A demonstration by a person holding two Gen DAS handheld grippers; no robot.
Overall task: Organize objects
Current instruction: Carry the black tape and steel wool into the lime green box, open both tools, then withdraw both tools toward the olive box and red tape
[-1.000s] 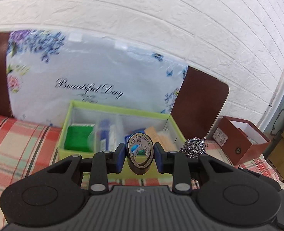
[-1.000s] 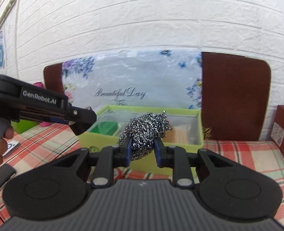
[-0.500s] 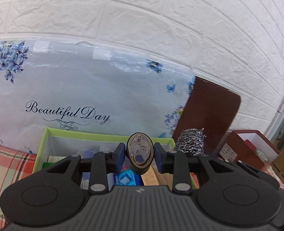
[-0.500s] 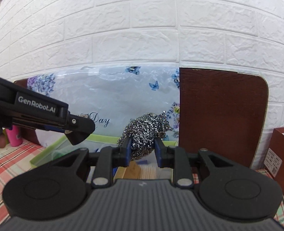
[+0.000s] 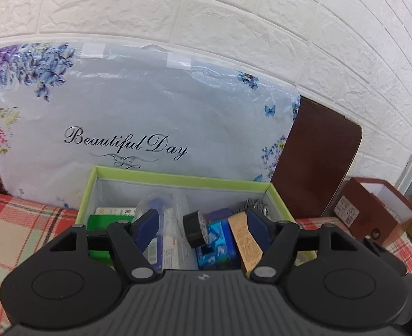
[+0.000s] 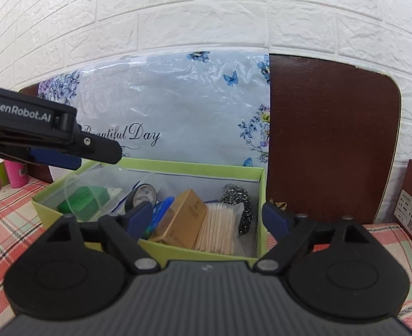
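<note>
Over the green-rimmed box point(image 5: 178, 177), both grippers are hovering with jaws opening and nothing pressed between the pads. Left gripper point(image 5: 201, 225) is standing wide; the black tape roll point(image 5: 196, 229) is sitting free below it, tilted, near the box's middle, touching the blue packet point(image 5: 218, 245). Right gripper point(image 6: 206, 217) is likewise spreading wide above the box's right end, where the steel scourer point(image 6: 238, 203) is resting in the far right corner, beside the cotton swabs point(image 6: 219, 228) and brown carton point(image 6: 182, 218). Whether the roll is fully settled is unclear. Box is standing on the checked cloth point(image 6: 4, 218).
</note>
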